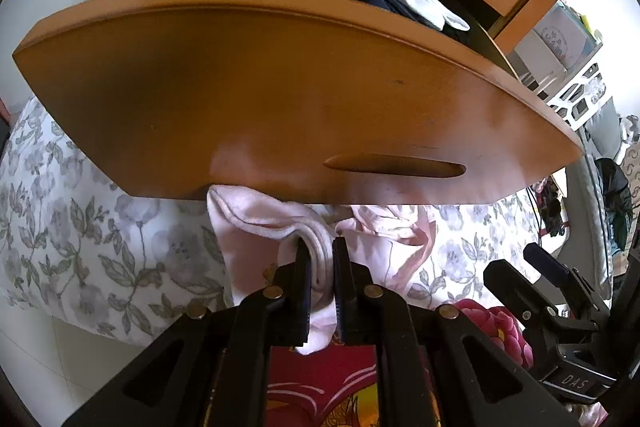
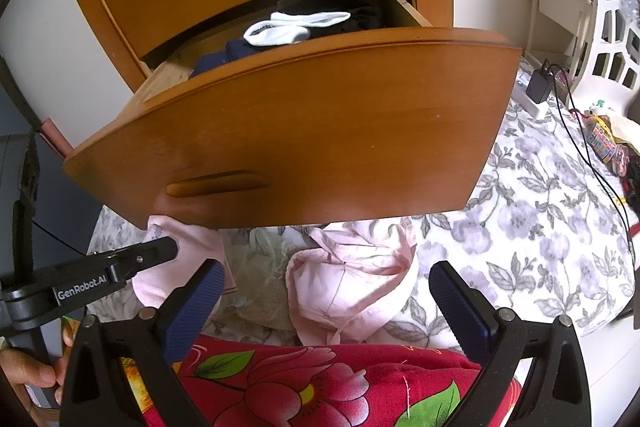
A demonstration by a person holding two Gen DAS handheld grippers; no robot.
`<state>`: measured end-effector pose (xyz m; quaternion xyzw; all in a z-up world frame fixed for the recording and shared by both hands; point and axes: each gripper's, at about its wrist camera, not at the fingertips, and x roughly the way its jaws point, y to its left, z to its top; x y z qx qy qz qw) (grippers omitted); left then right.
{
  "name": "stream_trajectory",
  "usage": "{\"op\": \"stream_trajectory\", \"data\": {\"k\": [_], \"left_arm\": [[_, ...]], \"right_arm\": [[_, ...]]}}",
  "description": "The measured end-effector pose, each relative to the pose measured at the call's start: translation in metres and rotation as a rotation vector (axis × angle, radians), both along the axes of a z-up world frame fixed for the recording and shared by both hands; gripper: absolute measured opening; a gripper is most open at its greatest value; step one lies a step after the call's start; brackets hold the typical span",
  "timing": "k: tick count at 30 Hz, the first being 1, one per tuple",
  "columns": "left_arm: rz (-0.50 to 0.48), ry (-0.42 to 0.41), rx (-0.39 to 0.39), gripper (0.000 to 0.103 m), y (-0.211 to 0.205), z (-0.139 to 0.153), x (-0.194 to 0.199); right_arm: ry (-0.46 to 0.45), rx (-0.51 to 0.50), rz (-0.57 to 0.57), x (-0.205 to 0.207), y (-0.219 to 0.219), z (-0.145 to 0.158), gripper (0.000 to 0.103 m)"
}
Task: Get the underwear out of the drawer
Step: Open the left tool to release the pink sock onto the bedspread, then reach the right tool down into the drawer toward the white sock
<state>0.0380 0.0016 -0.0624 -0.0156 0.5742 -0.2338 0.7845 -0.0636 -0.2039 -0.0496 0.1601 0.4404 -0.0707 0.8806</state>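
The left tool [image 1: 322, 247] is clamped tight on a fold of pale pink underwear [image 1: 256, 223], and that piece is already out of the drawer, hanging down just below the drawer front and over the bed. The right tool [image 2: 324, 291] sits with its fingers spread wide and nothing between them, hovering above a red floral blanket [image 2: 320, 383]. Just past it there's a second pink garment [image 2: 352, 279] crumpled on the floral bedsheet [image 2: 540, 227], plus some beige lacy fabric [image 2: 264, 267] beside it, so it looks like a small pile is building up on the bed; hard to say for sure that those are all underwear. Further back the wooden drawer [image 2: 320, 131] is pulled well open. Inside there's still stuff: a white sock pair [image 2: 292, 25] lying on top of dark navy clothes [image 2: 216, 57], with something grey next to them in the left view. So the main bit seems basically done for this piece, pulled clear, just not let go yet. What's left is probably dropping it on the bed, and maybe fishing out whatever else in there counts as underwear; can't tell from here.
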Motion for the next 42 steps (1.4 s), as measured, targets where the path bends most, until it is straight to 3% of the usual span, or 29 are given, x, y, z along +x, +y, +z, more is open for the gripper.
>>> {"op": "stream_trajectory", "data": {"k": [2, 10, 17, 19, 25, 42], "left_arm": [[0.003, 0.002, 0.002, 0.015, 0.0, 0.0, 0.0], [0.031, -0.035, 0.026, 0.058, 0.007, 0.006, 0.0], [0.083, -0.057, 0.076, 0.067, 0.016, 0.008, 0.0], [0.1, -0.066, 0.087, 0.082, 0.019, 0.008, -0.001], [0.136, -0.122, 0.107, 0.088, 0.024, 0.017, -0.004], [0.185, -0.291, 0.106, 0.088, 0.03, 0.039, -0.027]], "right_arm": [[0.001, -0.001, 0.0, 0.0, 0.0, 0.0, 0.103], [0.001, -0.002, 0.001, 0.0, 0.001, 0.0, 0.103], [0.002, -0.004, 0.001, 0.0, 0.001, -0.001, 0.103], [0.002, -0.003, 0.001, 0.0, 0.001, -0.001, 0.103], [0.002, -0.005, 0.001, 0.0, 0.001, -0.001, 0.103], [0.008, -0.016, -0.002, -0.001, -0.001, -0.001, 0.103]]}}
